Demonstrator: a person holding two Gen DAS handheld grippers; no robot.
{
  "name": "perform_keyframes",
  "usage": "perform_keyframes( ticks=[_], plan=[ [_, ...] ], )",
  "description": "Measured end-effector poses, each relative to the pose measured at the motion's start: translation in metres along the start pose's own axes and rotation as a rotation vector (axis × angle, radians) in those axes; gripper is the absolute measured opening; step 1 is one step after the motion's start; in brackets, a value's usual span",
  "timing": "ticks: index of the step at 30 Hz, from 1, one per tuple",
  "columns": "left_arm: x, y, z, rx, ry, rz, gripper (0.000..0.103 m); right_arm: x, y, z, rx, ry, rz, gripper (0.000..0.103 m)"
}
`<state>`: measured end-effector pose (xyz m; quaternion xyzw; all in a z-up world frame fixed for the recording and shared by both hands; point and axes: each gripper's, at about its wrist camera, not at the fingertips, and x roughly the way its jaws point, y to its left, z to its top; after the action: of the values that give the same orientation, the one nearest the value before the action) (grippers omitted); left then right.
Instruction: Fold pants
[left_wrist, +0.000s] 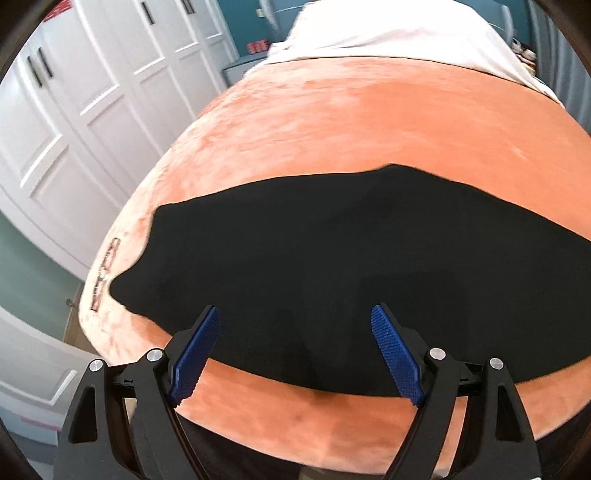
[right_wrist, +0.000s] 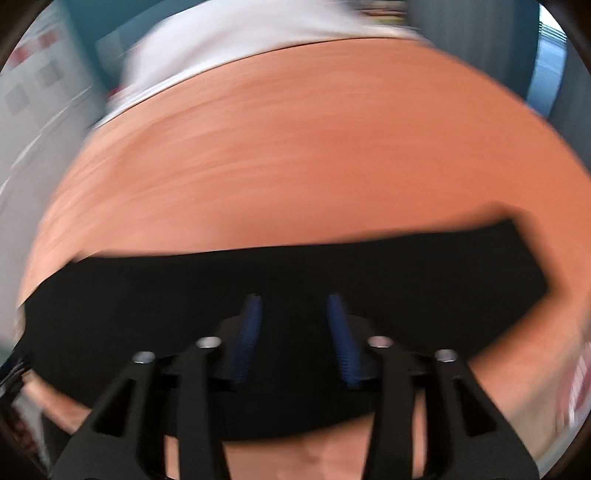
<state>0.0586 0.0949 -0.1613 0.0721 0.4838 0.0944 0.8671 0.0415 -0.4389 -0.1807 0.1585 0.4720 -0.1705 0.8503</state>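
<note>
Black pants (left_wrist: 332, 258) lie flat across the near part of an orange blanket (left_wrist: 351, 122) on a bed. In the left wrist view my left gripper (left_wrist: 295, 314) is open and empty above the pants' near edge, its blue pads (left_wrist: 199, 350) wide apart. In the right wrist view, which is blurred, the pants (right_wrist: 295, 273) stretch across the frame, with a squared end at the right. My right gripper (right_wrist: 293, 299) is open and empty over the pants, its blue pads (right_wrist: 247, 332) apart.
A white sheet (left_wrist: 388, 29) covers the far end of the bed. White wardrobe doors (left_wrist: 81, 103) stand to the left beside the bed's edge. A label (left_wrist: 105, 273) is sewn on the blanket at the left corner.
</note>
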Motion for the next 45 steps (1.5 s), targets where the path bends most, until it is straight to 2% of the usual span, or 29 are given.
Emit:
perform_keyframes(
  ticks=[1, 3, 4, 7, 8, 11, 15, 16, 17, 18, 19, 20, 22, 24, 25, 27, 30, 33, 34, 36, 37, 39, 41, 42, 44, 45],
  plan=[
    [-0.004, -0.008, 0.001, 0.001, 0.007, -0.014, 0.081, -0.003, -0.047, 0.001, 0.061, -0.005, -0.048, 0.056],
    [-0.011, -0.026, 0.0, 0.002, 0.025, -0.03, 0.081, -0.001, -0.109, 0.004, 0.154, 0.003, -0.068, 0.056],
    [-0.014, -0.034, 0.0, 0.001, 0.035, -0.036, 0.081, 0.001, -0.125, 0.005, 0.186, 0.0, -0.061, 0.056],
    [-0.017, -0.048, 0.004, -0.03, 0.091, -0.073, 0.081, 0.023, -0.163, 0.005, 0.288, -0.012, 0.002, 0.079],
    [-0.019, -0.051, 0.004, -0.041, 0.105, -0.084, 0.081, 0.029, -0.171, 0.003, 0.31, -0.008, 0.028, 0.079],
    [-0.024, -0.054, 0.007, -0.061, 0.113, -0.078, 0.081, 0.058, -0.173, 0.0, 0.36, 0.015, 0.097, 0.08],
    [-0.03, -0.049, 0.012, -0.041, 0.085, -0.032, 0.081, 0.065, -0.159, 0.007, 0.311, -0.045, 0.058, 0.078],
    [-0.034, -0.052, 0.012, -0.039, 0.08, -0.029, 0.081, 0.065, -0.156, 0.01, 0.303, -0.051, 0.07, 0.062],
    [-0.035, -0.051, 0.012, -0.036, 0.076, -0.026, 0.081, 0.065, -0.158, 0.01, 0.297, -0.043, 0.096, 0.052],
    [-0.036, -0.051, 0.013, -0.035, 0.075, -0.025, 0.081, 0.065, -0.158, 0.012, 0.298, -0.032, 0.107, 0.05],
    [-0.036, -0.05, 0.011, -0.035, 0.075, -0.027, 0.081, 0.065, -0.157, 0.016, 0.296, -0.024, 0.123, 0.035],
    [-0.036, -0.05, 0.011, -0.037, 0.076, -0.031, 0.081, 0.067, -0.155, 0.018, 0.295, -0.013, 0.145, 0.027],
    [-0.037, -0.045, 0.008, -0.043, 0.08, -0.036, 0.081, 0.068, -0.151, 0.02, 0.28, 0.013, 0.124, 0.027],
    [-0.039, -0.04, 0.007, -0.042, 0.072, -0.034, 0.081, 0.062, -0.151, 0.02, 0.266, 0.033, 0.058, 0.043],
    [-0.041, -0.035, 0.005, -0.041, 0.059, -0.021, 0.081, 0.054, -0.153, 0.018, 0.276, 0.022, -0.004, 0.061],
    [-0.041, -0.027, 0.002, -0.037, 0.051, -0.004, 0.081, 0.034, -0.153, 0.012, 0.241, -0.053, -0.038, 0.062],
    [-0.034, -0.015, -0.003, -0.051, 0.071, 0.011, 0.081, 0.023, -0.143, 0.008, 0.172, -0.066, -0.029, 0.061],
    [-0.026, -0.012, -0.009, -0.063, 0.1, 0.023, 0.081, 0.038, -0.134, 0.01, 0.109, -0.018, -0.037, 0.06],
    [-0.023, -0.011, -0.011, -0.072, 0.115, 0.019, 0.081, 0.05, -0.133, 0.011, 0.101, 0.025, -0.045, 0.056],
    [-0.021, -0.007, -0.014, -0.092, 0.132, 0.008, 0.081, 0.056, -0.129, 0.013, 0.101, 0.028, -0.037, 0.043],
    [-0.019, -0.002, -0.016, -0.11, 0.144, 0.01, 0.081, 0.054, -0.125, 0.016, 0.08, 0.024, -0.024, 0.019],
    [-0.014, 0.012, -0.02, -0.156, 0.168, 0.003, 0.081, 0.043, -0.113, 0.024, 0.015, -0.006, -0.061, 0.018],
    [-0.004, 0.041, -0.026, -0.253, 0.205, 0.005, 0.081, 0.035, -0.11, 0.035, -0.028, -0.051, -0.098, 0.017],
    [0.001, 0.054, -0.028, -0.294, 0.218, -0.001, 0.081, 0.042, -0.114, 0.039, -0.016, -0.028, -0.097, 0.018],
    [0.015, 0.092, -0.037, -0.41, 0.252, 0.013, 0.081, 0.076, -0.114, 0.037, -0.016, 0.082, -0.132, 0.02],
    [0.02, 0.109, -0.041, -0.459, 0.262, 0.024, 0.081, 0.08, -0.102, 0.034, -0.074, 0.079, -0.183, 0.021]
  ],
)
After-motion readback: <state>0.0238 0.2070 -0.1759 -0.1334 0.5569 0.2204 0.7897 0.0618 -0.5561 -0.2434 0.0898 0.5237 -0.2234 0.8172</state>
